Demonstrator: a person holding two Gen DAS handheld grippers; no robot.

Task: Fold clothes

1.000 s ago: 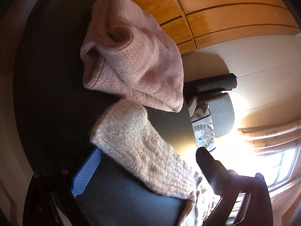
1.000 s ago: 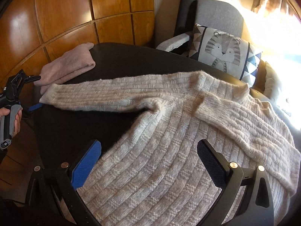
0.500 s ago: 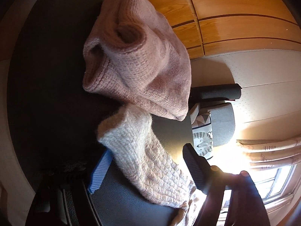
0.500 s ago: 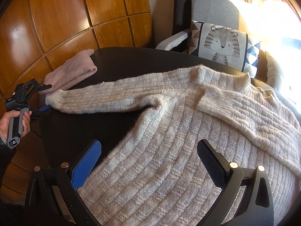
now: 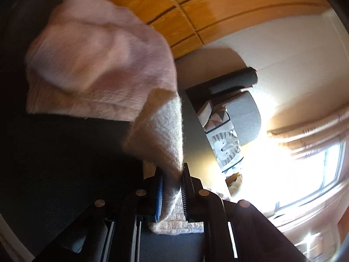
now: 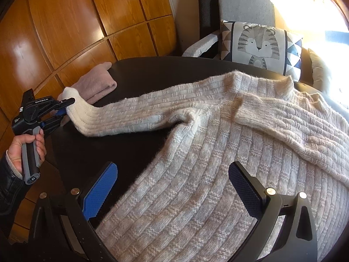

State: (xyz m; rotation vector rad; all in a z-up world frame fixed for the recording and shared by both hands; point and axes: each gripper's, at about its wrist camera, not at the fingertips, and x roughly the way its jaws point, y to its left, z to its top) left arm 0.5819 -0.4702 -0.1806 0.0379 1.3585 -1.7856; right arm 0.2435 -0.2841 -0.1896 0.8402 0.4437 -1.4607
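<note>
A: We hold the right hand-held gripper (image 6: 172, 187) wide open over the cream sweater (image 6: 218, 152), which lies spread on the dark tabletop (image 6: 152, 69).

B: Our left hand-held gripper (image 5: 172, 185) has just been closing. Now it pinches the sweater's sleeve end (image 5: 161, 131), lifted up. Farther back sits a folded pink sweater (image 6: 96, 83).

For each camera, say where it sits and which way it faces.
Left wrist: on the left claw, looking along its fingers across the black table towards the window; its pads pinch the cream sweater's sleeve.
Right wrist: on the open right claw, looking down over the sweater towards the armchair; a hand shows.
Shared: sleeve, pink sweater, tiger cushion.
</note>
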